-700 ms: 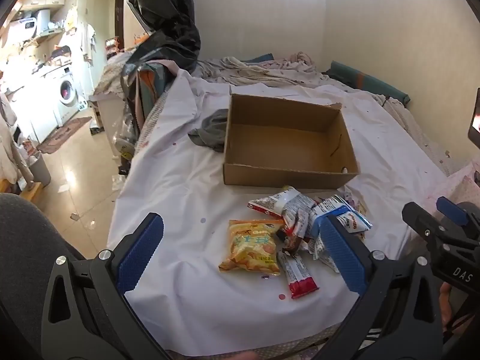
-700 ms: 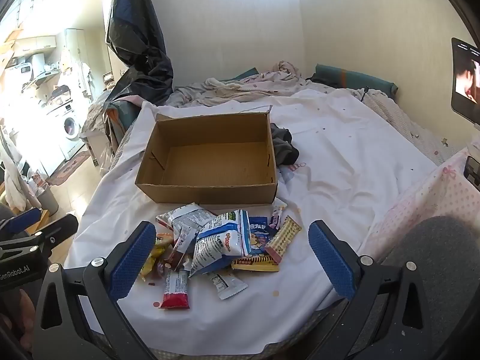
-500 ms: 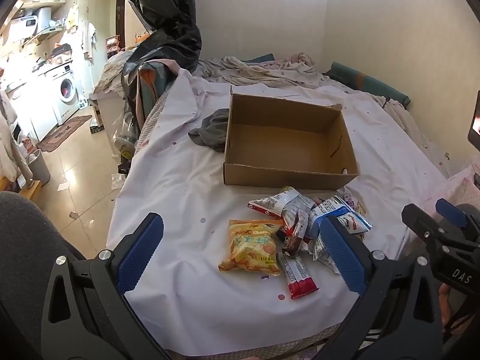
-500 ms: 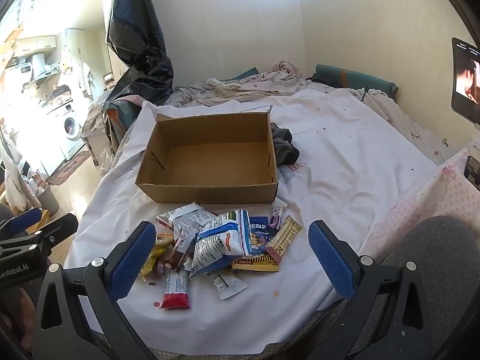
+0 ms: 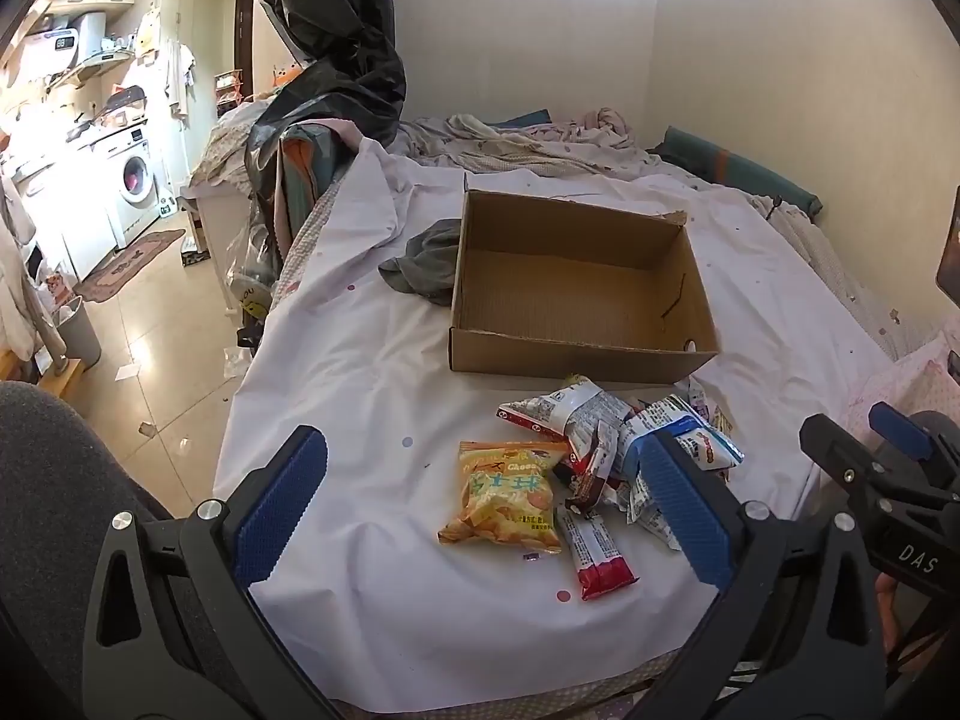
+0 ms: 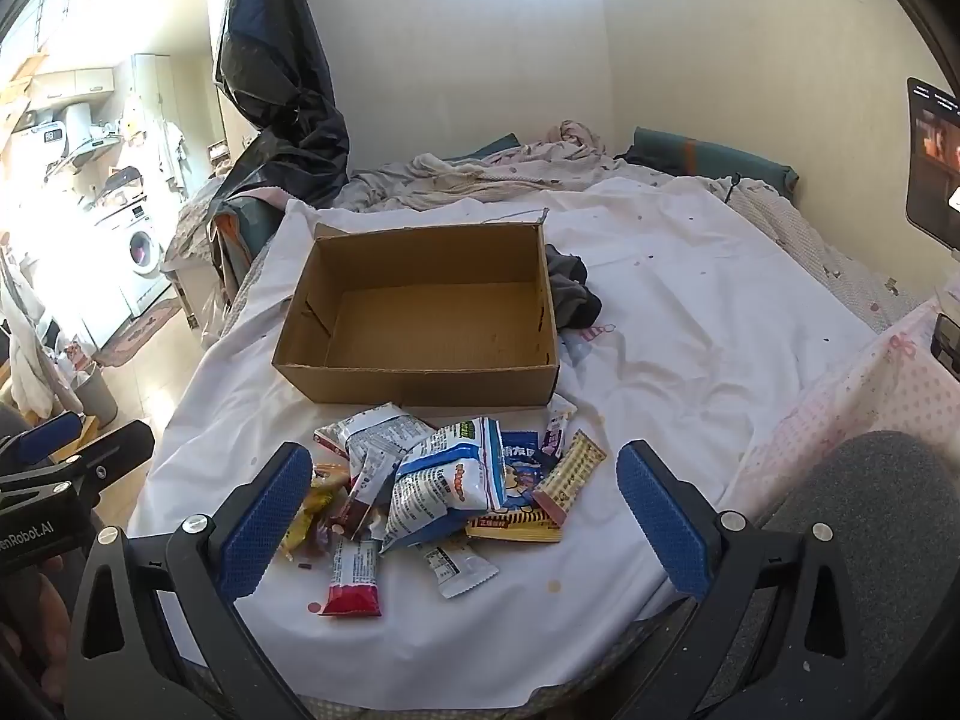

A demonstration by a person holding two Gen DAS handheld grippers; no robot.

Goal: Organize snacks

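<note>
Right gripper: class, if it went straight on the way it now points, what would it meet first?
Probably the blue-and-white snack bag atop the snack pile, lying between the open right gripper fingers' line and the empty cardboard box beyond; depth is uncertain.

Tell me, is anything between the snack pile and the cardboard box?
Nothing visible. The snack pile lies on the white sheet right before the open cardboard box, whose low front wall is all a packet must clear. The box looks empty.

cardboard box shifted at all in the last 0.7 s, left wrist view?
No. The cardboard box keeps its spot against the grey cloth at its left wall; the snack pile still lies just before it.
</note>
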